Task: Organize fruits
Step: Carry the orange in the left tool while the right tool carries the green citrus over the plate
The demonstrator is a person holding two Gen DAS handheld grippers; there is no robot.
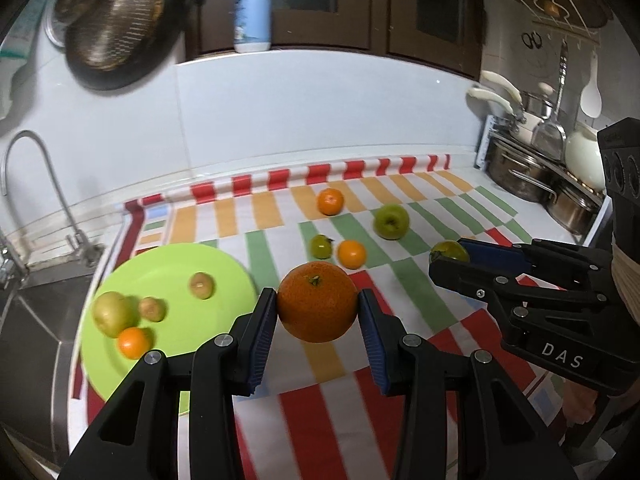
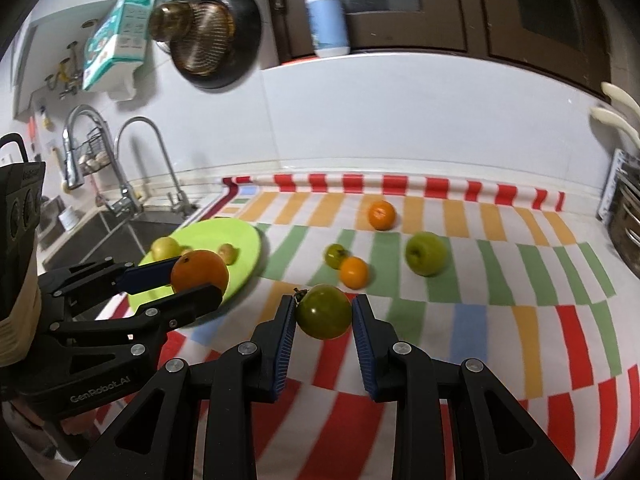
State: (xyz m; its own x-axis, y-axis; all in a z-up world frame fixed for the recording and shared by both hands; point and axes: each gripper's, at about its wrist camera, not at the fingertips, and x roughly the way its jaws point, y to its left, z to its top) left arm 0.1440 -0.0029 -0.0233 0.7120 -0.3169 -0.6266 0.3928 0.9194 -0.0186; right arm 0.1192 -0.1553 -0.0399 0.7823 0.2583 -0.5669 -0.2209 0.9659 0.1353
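both grippers carry fruit above the striped cloth

the left gripper (image 1: 317,312) has its blue-padded fingers clamped on a large orange (image 1: 317,301), round and pitted, its green stem nub facing up. the orange hangs clear of the table (image 1: 312,420), just to the right of the green plate (image 1: 172,264). the right gripper (image 2: 323,316) has its fingers clamped on a green tomato (image 2: 325,312), glossy, olive-toned, with a dried dark calyx at its upper left. it too is held off the cloth.

both grippers tilt downward toward the back wall, side by side; each shows in the other's view, pointing inward.

on the plate lie four pieces: a pale yellow-green fruit (image 1: 111,313), a small orange (image 1: 134,343) touching it, and two small brownish fruits (image 1: 152,309), one apart nearer the plate's middle (image 1: 201,285). loose on the striped cloth (image 2: 440,280) further back are a small orange near the wall (image 2: 381,215), a green apple (image 2: 425,254), and a small green tomato (image 2: 335,255) touching another small orange (image 2: 353,272).

the plate's left edge reaches the cloth's edge beside the sink (image 2: 120,236) and its tap (image 2: 150,152). pots (image 1: 536,176) crowd the far right corner. the cloth between the plate and the loose fruit is bare, as is the front stretch under the grippers.
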